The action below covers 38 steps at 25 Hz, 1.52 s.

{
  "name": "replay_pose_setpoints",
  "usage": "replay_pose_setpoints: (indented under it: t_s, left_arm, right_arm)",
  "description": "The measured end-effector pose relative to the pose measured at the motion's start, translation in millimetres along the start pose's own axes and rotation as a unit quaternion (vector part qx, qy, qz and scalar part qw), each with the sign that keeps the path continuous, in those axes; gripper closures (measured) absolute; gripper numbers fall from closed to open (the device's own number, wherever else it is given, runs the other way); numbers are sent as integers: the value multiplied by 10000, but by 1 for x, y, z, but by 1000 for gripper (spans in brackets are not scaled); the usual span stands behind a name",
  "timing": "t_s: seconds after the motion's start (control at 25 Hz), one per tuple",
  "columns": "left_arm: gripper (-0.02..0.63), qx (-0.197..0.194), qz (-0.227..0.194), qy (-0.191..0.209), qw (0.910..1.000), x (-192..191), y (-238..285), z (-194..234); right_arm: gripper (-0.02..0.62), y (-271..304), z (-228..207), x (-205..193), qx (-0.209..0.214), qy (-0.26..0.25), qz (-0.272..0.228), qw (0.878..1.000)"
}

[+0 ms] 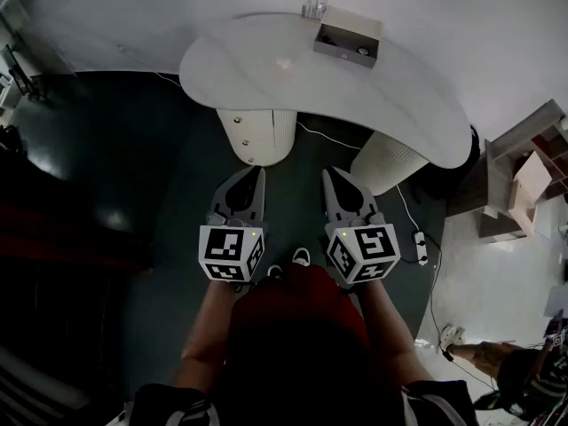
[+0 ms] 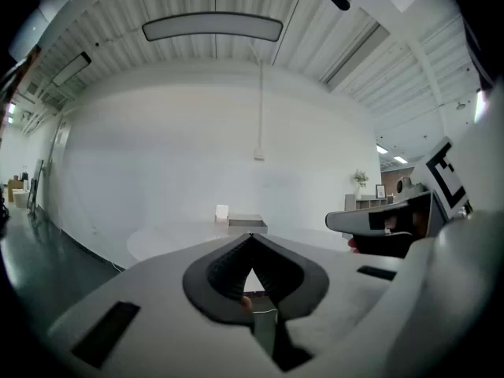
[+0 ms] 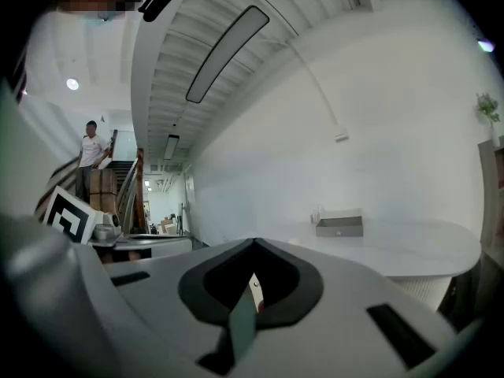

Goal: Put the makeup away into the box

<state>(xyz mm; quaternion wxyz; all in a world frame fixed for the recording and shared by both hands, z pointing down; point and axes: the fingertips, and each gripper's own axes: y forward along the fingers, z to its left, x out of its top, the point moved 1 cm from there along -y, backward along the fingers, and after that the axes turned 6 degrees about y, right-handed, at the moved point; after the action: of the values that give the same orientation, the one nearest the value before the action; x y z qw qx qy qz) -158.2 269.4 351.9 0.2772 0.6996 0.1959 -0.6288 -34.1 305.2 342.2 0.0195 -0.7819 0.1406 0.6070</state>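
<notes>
A grey open box [image 1: 346, 41] stands at the far side of the white curved table [image 1: 240, 69]; it also shows ahead as the box [image 2: 247, 224] and the box [image 3: 339, 226]. A small pale item [image 1: 284, 62] lies on the tabletop left of the box, too small to identify. A clear holder [image 1: 315, 5] stands behind the box. My left gripper [image 1: 257, 174] and right gripper [image 1: 330, 174] hang side by side over the dark floor, short of the table. Both are shut and empty, tips meeting at the left gripper [image 2: 250, 236] and the right gripper [image 3: 253, 242].
Two ribbed white pedestals [image 1: 257, 134] [image 1: 390, 160] carry the table. A power strip [image 1: 420, 247] with a cable lies on the floor to the right. Wooden shelves [image 1: 524, 180] stand at the right edge. A person [image 3: 93, 150] stands by stairs far off.
</notes>
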Motion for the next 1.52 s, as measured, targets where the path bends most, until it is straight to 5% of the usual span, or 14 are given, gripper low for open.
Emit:
replay_pose_setpoints:
  t_s: [0.48,1.28,1.52]
  left_arm:
    - [584,307,219,-341,9987,-22,55,22]
    - [584,678,405,-244,9966,-19,114,24]
    - [584,757,443,-277,9958,-18,121,26]
  right_arm:
    - [581,57,-42,-10,201,19,152,9997]
    - [575,118,-85,-1,746,-262,411,9960]
    - [517,127,-89,-3,850,-307,622,9940]
